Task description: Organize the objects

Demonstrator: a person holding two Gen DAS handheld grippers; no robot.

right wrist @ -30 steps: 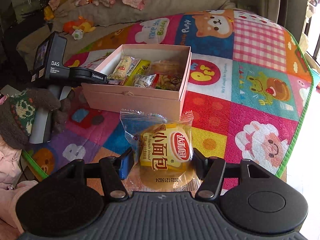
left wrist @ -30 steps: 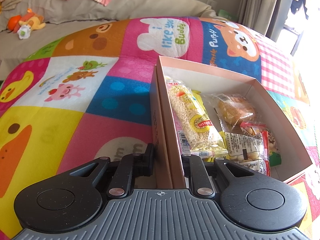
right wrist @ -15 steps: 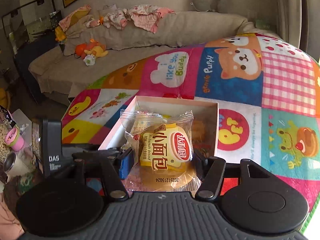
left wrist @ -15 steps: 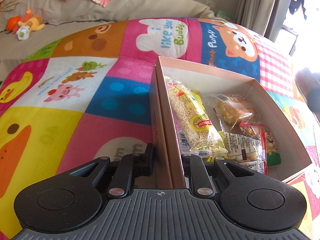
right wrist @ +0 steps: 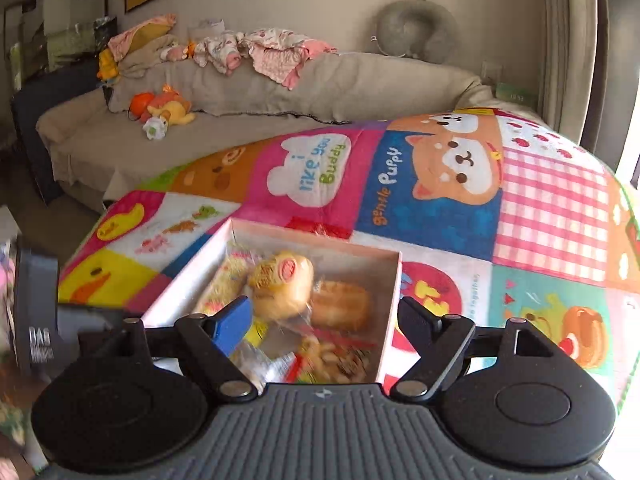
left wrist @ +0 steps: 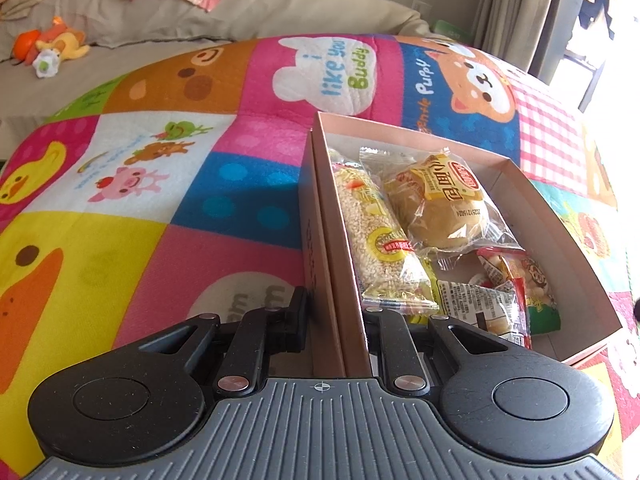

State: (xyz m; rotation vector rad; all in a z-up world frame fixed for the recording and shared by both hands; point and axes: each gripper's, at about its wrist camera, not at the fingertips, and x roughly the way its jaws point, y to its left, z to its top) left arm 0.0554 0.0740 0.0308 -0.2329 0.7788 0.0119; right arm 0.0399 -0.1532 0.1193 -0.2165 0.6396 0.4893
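Note:
A pale pink open box sits on the colourful play mat. My left gripper is shut on the box's near left wall, one finger on each side, the jaws closing tighter. A yellow bread pack lies in the box on other snacks, beside a long rice bar. In the right wrist view, my right gripper hovers over the box with its jaws opening and nothing between them. The bread pack lies blurred below it.
More wrapped snacks fill the box's near end. A beige sofa with clothes and a plush toy stands behind the mat. A curtain hangs at the right. The left gripper's body shows at the right wrist view's left edge.
My right gripper carried the bread pack over the box, opened and let it go; the pack now lies in the box. The left gripper stayed on the box wall.

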